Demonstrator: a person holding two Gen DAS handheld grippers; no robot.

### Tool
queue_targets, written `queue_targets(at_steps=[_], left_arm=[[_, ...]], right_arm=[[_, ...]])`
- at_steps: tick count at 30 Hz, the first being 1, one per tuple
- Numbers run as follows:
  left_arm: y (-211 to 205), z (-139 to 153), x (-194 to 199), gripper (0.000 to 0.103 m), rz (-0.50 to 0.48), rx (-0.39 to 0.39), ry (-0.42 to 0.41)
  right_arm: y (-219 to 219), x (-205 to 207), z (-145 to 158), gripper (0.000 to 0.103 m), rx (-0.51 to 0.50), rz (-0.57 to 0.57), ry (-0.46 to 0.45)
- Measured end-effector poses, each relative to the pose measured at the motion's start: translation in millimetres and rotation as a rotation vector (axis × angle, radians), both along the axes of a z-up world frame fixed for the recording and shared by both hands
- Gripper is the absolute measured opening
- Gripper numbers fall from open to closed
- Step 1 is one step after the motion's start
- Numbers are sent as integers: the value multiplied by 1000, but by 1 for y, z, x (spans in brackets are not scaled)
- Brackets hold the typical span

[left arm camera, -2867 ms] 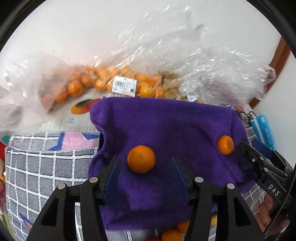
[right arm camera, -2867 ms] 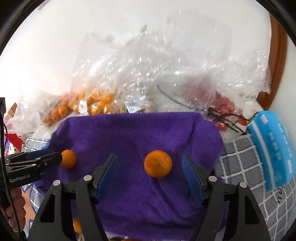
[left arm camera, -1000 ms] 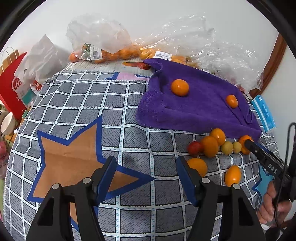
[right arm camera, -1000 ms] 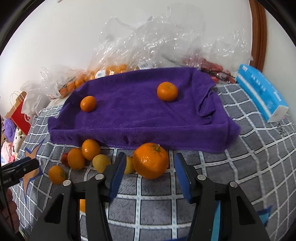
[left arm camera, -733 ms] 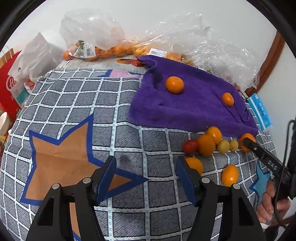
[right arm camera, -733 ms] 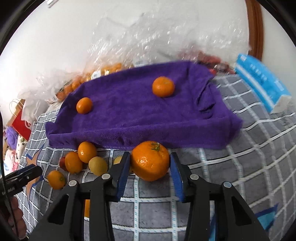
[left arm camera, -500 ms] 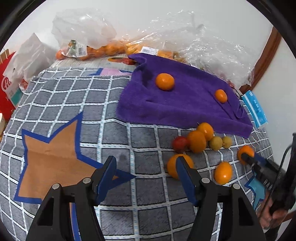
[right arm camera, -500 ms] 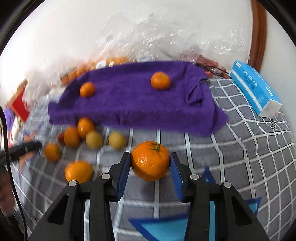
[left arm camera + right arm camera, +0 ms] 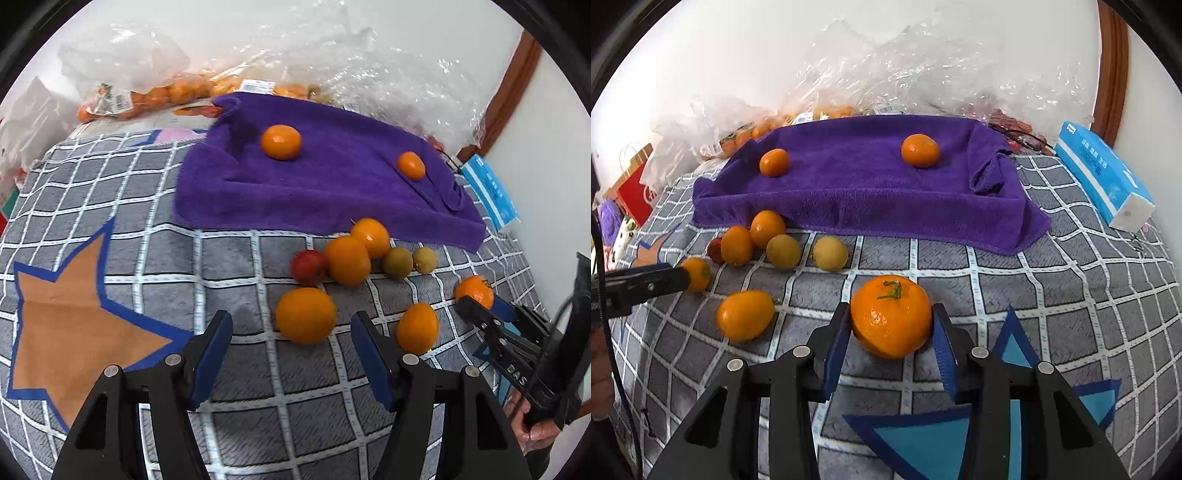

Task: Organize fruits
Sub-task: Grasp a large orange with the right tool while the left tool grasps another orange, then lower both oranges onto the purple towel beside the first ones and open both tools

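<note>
Gripping the stemmed mandarin (image 9: 891, 316), the right gripper (image 9: 891, 334) has its fingers pressed on both flanks, stem up. Dead ahead beyond those fingers lies the purple towel (image 9: 864, 184). Left gripper (image 9: 291, 354) spread wide, a loose orange (image 9: 306, 315) just before its fingertips.

Bright, even light; soft shadows; fisheye-bent edges; sharp focus

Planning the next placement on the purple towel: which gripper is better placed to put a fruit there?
Right. The right gripper is already shut on a stemmed mandarin, facing the purple towel. The left gripper is open, an orange fruit ungrasped between its fingers.
</note>
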State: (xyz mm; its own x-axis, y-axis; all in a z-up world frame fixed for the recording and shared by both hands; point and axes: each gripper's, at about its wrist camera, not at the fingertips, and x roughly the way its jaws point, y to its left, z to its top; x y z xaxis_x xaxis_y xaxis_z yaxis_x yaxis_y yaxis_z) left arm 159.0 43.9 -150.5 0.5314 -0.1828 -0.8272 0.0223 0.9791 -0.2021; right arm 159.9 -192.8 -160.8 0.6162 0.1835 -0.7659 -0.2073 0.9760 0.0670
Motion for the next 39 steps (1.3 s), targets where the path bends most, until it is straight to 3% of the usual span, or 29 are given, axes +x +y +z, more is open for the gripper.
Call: queue_targets(at_steps=[4, 9, 16, 23, 31, 39], left_arm=[[-6, -8, 4, 59, 16, -5, 4], [-13, -9, 1, 34, 8, 66, -33], [-2, -5, -2, 34, 20, 18, -35], [5, 29, 0, 34, 30, 12, -106], [10, 63, 34, 34, 64, -17, -198], [14, 70, 74, 34, 115, -30, -242]], right_arm=[[-7, -5, -1, 43, 34, -21, -5], [-4, -10, 2, 43, 26, -21, -41], [-4, -12, 6, 43, 12, -30, -53], [-7, 3, 39, 43, 3, -63, -103], [-9, 37, 85, 43, 16, -83, -190], [1, 78, 110, 43, 73, -59, -241]])
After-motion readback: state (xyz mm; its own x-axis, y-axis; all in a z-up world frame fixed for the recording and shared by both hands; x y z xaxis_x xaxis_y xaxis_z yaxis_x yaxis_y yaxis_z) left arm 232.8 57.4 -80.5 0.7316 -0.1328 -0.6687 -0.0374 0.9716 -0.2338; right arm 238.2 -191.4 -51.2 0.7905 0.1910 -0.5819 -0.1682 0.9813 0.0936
